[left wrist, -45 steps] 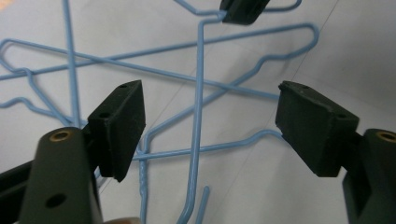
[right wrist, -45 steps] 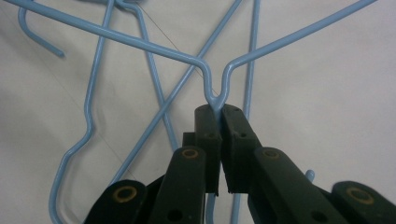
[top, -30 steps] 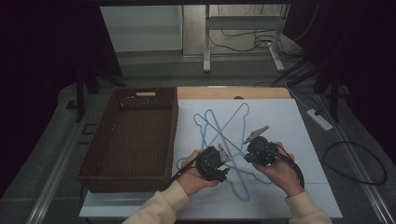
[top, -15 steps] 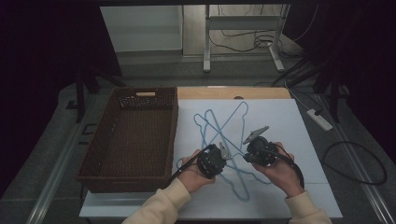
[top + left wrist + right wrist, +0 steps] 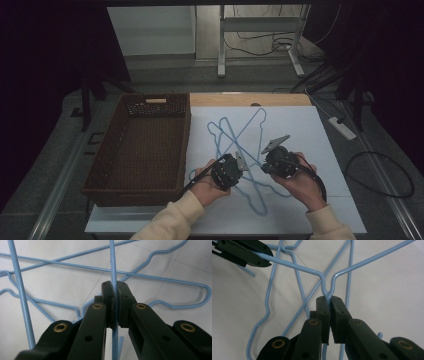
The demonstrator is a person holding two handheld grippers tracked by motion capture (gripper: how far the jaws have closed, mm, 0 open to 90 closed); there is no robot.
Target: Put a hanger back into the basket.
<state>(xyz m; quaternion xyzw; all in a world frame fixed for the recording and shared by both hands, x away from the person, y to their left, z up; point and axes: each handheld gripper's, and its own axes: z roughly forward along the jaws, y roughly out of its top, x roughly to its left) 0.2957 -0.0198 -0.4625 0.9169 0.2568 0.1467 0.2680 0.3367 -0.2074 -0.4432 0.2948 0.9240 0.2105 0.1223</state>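
Both grippers clamped on blue wire hangers

L gripper [image 5: 114,293] fingers just closed on a hanger [image 5: 160,278] wire; R gripper [image 5: 330,302] fingers pinch another hanger's [image 5: 294,266] neck below its shoulders. Pile lies on desk [image 5: 320,130] ahead of fingers, basket [image 5: 145,145] off left

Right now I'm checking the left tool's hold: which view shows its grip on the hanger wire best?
The left gripper view: the left tool is shut on the blue hanger wire. The high view shows it small; the right gripper view shows its tip on wire.
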